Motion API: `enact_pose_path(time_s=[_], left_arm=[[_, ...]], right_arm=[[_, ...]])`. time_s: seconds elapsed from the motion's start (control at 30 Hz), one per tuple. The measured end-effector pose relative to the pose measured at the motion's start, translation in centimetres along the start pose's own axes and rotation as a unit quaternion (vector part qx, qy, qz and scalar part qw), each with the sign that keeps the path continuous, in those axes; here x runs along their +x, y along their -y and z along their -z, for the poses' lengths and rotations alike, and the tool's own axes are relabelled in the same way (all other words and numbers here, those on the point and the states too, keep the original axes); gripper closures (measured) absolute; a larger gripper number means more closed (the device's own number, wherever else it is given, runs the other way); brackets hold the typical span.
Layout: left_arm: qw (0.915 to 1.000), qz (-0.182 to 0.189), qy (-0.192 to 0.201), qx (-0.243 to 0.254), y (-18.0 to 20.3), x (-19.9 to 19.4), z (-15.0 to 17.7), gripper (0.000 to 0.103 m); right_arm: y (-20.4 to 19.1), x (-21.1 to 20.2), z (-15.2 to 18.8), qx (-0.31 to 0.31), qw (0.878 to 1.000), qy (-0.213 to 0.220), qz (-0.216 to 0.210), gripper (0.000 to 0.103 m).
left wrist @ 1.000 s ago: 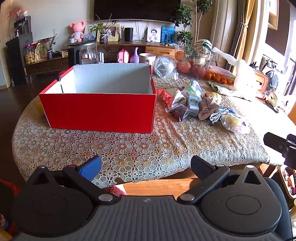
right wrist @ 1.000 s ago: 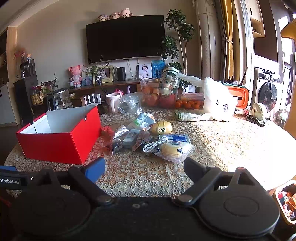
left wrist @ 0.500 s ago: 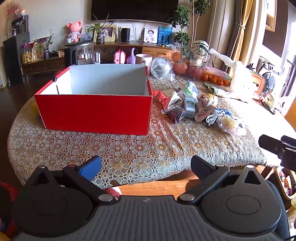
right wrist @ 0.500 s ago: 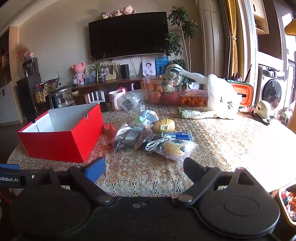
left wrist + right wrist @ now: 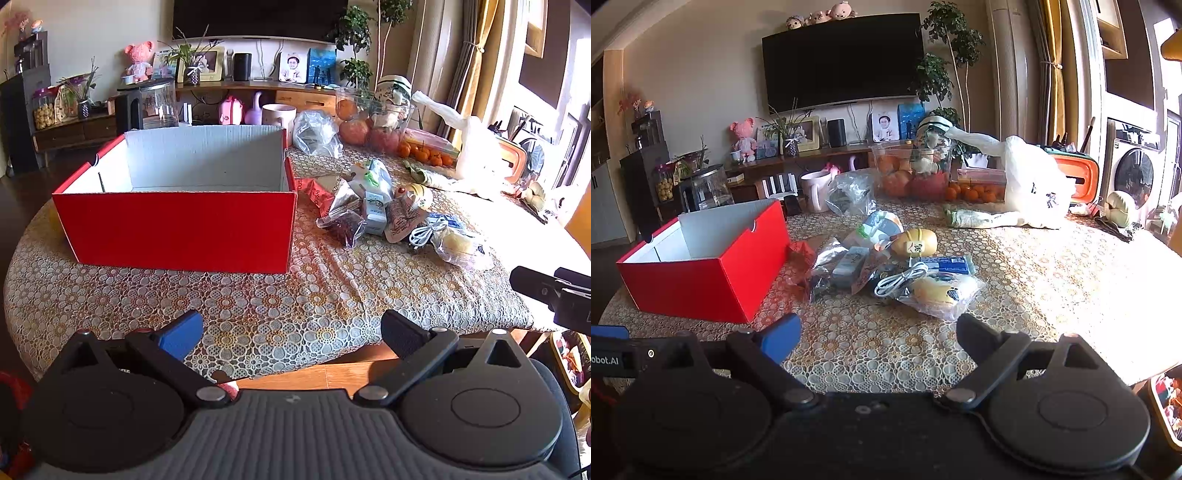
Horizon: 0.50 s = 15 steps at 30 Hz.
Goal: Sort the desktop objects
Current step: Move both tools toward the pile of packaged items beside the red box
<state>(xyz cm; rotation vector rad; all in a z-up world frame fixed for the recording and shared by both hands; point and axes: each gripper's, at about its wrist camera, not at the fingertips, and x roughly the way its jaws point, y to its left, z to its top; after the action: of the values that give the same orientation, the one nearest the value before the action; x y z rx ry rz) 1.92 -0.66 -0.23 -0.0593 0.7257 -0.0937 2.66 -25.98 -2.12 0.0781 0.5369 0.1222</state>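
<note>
An open red box (image 5: pixel 177 225) (image 5: pixel 701 277) with a white inside stands on the left of the lace-covered table (image 5: pixel 295 314) and looks empty. Right of it lies a pile of small packets: a bagged bun (image 5: pixel 942 291), a white coiled cable (image 5: pixel 901 280), a yellow squash-shaped bottle (image 5: pixel 918 242), a red snack bag (image 5: pixel 314 192) and a silver pouch (image 5: pixel 343 201). My left gripper (image 5: pixel 291 332) hovers open at the near table edge, in front of the box. Over the near edge, short of the pile, my right gripper (image 5: pixel 879 336) is open too.
Along the back of the table stand a clear tub of fruit (image 5: pixel 908 173), small oranges (image 5: pixel 971 192), a white plastic bag (image 5: pixel 1034 188), a clear crumpled bag (image 5: pixel 849 195) and a mug (image 5: pixel 816 192). A TV cabinet lines the far wall. The right gripper's body (image 5: pixel 554 291) shows at the left view's right edge.
Both grippers have moved forward toward the table, so the box and the pile look nearer and lower. Both stay open and nothing on the table has moved.
</note>
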Motion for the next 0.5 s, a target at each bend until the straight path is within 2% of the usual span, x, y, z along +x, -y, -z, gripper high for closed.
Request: enact_pose_path(time_s=[0.5], left_arm=[[0.9996, 0.017, 0.006, 0.019, 1.5, 2.5, -1.9, 0.0]], right_arm=[[1.7, 2.8, -1.2, -0.005, 1.0, -0.005, 0.006, 0.012]])
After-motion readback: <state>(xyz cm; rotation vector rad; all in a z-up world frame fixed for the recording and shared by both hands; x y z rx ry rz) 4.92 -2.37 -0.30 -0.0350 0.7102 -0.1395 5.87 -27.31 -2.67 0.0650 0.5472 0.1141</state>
